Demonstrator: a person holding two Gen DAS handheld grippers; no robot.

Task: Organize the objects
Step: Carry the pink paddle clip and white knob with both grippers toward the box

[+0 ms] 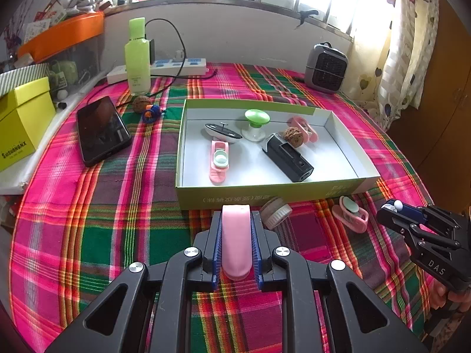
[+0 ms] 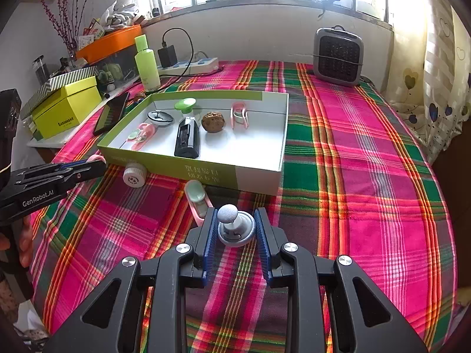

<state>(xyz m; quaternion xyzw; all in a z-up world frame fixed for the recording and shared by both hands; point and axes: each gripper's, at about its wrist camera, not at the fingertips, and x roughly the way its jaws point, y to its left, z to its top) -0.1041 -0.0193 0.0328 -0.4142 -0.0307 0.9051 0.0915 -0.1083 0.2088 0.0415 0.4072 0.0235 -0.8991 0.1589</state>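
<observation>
- On the plaid tablecloth [image 1: 97, 229], a shallow green-and-white box [image 1: 265, 191] sits at centre, open side up.
- Left gripper [image 1: 236, 223]: clenched on a pink clip [image 1: 236, 244], which stands lengthwise between the blue pads, just near of the box's near wall.
- Right gripper [image 2: 236, 223]: clenched on a grey knob-topped piece [image 2: 234, 226], held above the cloth near the box's near right corner.
- Inside the box: a black rectangular device [image 1: 290, 158], a walnut [image 1: 293, 136] touching its far end, a green-capped white stand [image 1: 255, 126], a black-and-white oval item [image 1: 222, 132], a pink clip with a mint disc [image 1: 219, 160] and a pink ring-shaped clip [image 1: 304, 128] at the far right.
- Outside the box, against its near wall: a white ribbed cap [image 1: 276, 211] lying on its side; just right of it, a second pink-and-mint clip [image 1: 350, 214] on the cloth.
- Far left of the box: a black phone [image 1: 101, 131], a second walnut [image 1: 141, 104] beside a small blue-and-orange item [image 1: 151, 113], a green bottle [image 1: 137, 58] upright and a power strip [image 1: 173, 66].
- Far right: a grey heater [image 1: 325, 67] by the curtain.
- Left edge: a yellow box [image 1: 22, 120].
</observation>
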